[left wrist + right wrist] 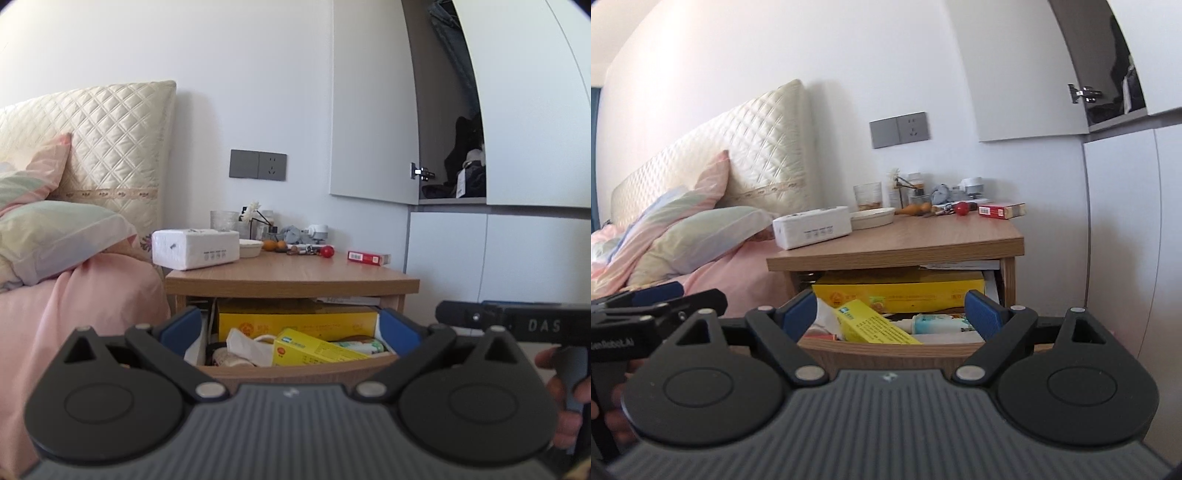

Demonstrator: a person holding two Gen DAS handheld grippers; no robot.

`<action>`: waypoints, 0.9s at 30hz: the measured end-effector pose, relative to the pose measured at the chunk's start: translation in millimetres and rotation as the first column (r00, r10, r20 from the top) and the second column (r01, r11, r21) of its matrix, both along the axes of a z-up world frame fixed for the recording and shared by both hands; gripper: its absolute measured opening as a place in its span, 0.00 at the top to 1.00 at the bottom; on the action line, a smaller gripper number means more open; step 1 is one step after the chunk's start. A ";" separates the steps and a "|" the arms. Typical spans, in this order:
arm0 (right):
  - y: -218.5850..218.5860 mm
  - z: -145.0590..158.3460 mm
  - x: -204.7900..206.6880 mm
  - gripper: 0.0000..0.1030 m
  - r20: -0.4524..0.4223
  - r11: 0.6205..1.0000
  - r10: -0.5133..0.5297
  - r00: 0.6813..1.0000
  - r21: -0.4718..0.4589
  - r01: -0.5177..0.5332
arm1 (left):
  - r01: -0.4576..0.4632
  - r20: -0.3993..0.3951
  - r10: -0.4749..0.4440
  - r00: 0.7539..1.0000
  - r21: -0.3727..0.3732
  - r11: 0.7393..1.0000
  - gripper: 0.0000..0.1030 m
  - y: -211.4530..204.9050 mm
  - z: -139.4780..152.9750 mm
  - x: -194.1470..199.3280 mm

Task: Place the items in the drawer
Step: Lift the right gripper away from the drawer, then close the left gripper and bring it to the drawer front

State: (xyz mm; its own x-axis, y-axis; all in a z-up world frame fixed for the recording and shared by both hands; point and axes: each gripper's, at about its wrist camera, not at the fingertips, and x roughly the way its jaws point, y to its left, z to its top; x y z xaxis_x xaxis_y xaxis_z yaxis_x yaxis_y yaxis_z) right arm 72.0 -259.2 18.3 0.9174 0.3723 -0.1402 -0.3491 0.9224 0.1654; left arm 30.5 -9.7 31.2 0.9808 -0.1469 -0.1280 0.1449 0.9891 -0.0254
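Note:
The nightstand drawer [295, 371] [886, 350] is pulled open and full: a yellow box [314, 350] [871, 323], a larger yellow carton [295, 319] [897, 291], tissue and a tube. On the nightstand top [291, 271] [897, 240] lie a white tissue pack [195, 247] [812, 227], a red cigarette box [368, 257] [1001, 211], a red ball [327, 252] [962, 208] and a white dish [872, 218]. My left gripper [290, 326] is open and empty in front of the drawer. My right gripper [891, 310] is open and empty, also facing the drawer.
A bed with pink sheets and pillows [55, 236] [683, 236] stands left of the nightstand. A glass, flower, bottles and small clutter [258, 221] [916, 188] crowd the back of the top. White cabinets [498, 251] rise on the right, one door ajar.

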 end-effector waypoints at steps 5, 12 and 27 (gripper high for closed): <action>4.3 -0.9 0.3 0.14 0.020 1.000 0.006 1.000 -0.026 -0.005 | -0.015 -0.009 0.015 1.000 -0.003 1.000 0.00 0.1 -1.4 3.0; 6.3 -1.2 -3.3 0.14 0.034 0.999 0.005 0.999 -0.035 -0.004 | -0.019 -0.007 0.019 1.000 0.014 1.000 0.00 -3.3 -2.0 2.9; 8.8 -8.9 -25.6 0.14 0.061 0.999 0.002 0.998 -0.048 0.001 | -0.043 0.021 0.042 0.999 0.022 0.999 0.05 -9.5 -9.4 -15.5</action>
State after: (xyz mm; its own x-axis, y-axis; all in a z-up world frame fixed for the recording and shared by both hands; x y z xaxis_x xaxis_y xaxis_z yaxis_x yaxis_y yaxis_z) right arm 46.3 -250.4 9.4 0.9248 0.3666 -0.1016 -0.3573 0.9287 0.0992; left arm 15.1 -19.2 21.8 0.9886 -0.1023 -0.1108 0.1029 0.9947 -0.0005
